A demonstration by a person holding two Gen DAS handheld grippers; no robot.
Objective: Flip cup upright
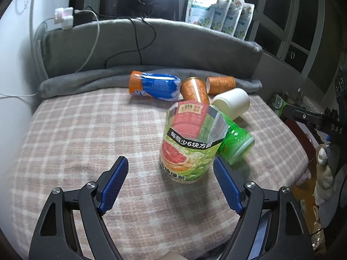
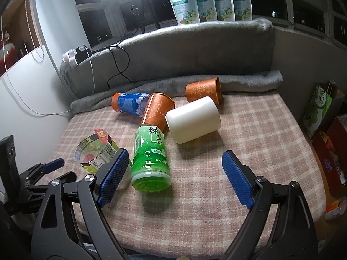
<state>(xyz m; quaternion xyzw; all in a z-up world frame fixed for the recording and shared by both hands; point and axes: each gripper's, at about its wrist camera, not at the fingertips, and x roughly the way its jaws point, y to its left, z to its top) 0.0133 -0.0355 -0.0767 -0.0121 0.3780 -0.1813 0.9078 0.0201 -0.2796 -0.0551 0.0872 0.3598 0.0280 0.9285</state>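
Several cups lie on a checked blanket (image 1: 86, 130). A cut grapefruit-label bottle cup (image 1: 188, 143) stands upright just ahead of my open, empty left gripper (image 1: 171, 171); it also shows in the right wrist view (image 2: 95, 151). A green cut bottle cup (image 2: 150, 153) lies on its side between the fingers of my open, empty right gripper (image 2: 175, 164). A white cup (image 2: 193, 119), two orange cups (image 2: 158, 110) (image 2: 203, 93) and a blue-orange cup (image 2: 130, 104) lie on their sides behind it.
A grey cushion (image 2: 195, 49) and rolled grey blanket (image 2: 238, 82) bound the far edge, with cables and a power strip (image 2: 73, 56) at left. Refill pouches (image 2: 208, 0) stand on the sill. Boxes and clutter (image 2: 321, 117) sit past the right edge.
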